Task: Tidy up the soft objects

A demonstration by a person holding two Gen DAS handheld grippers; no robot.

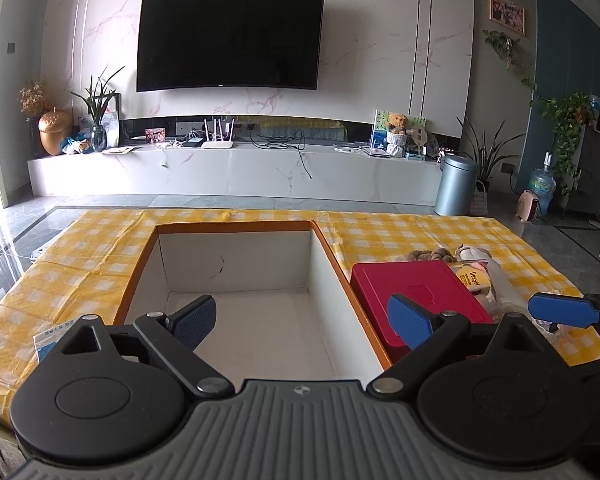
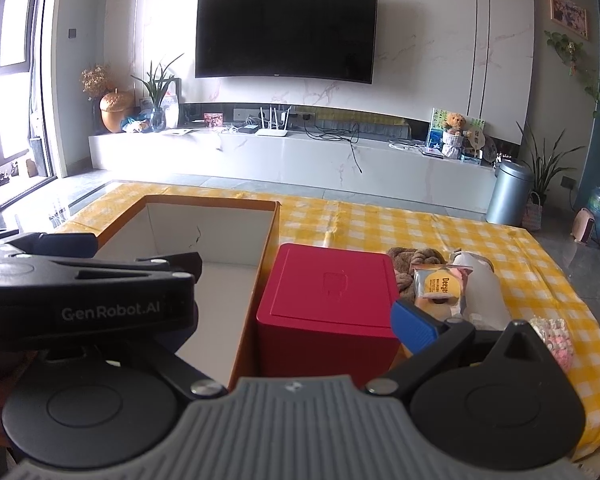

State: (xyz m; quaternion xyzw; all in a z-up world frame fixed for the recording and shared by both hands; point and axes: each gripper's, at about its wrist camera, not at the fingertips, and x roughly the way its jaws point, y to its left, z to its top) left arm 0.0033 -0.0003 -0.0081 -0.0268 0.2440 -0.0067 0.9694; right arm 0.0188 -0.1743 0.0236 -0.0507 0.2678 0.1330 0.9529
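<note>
Soft toys beyond right gripper's fingers.

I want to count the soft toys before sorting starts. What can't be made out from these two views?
- Left wrist view: the soft pile is mostly hidden behind the red box.
- Right wrist view: the right gripper shows one blue finger; the left gripper covers the other.
- Right wrist view: the pink knit item is partly behind the gripper's body.

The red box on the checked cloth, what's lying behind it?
Behind the red box lie a brown plush toy, a packet with a yellow label and a white soft item. Their lower parts are covered by the box and the right gripper.
</note>
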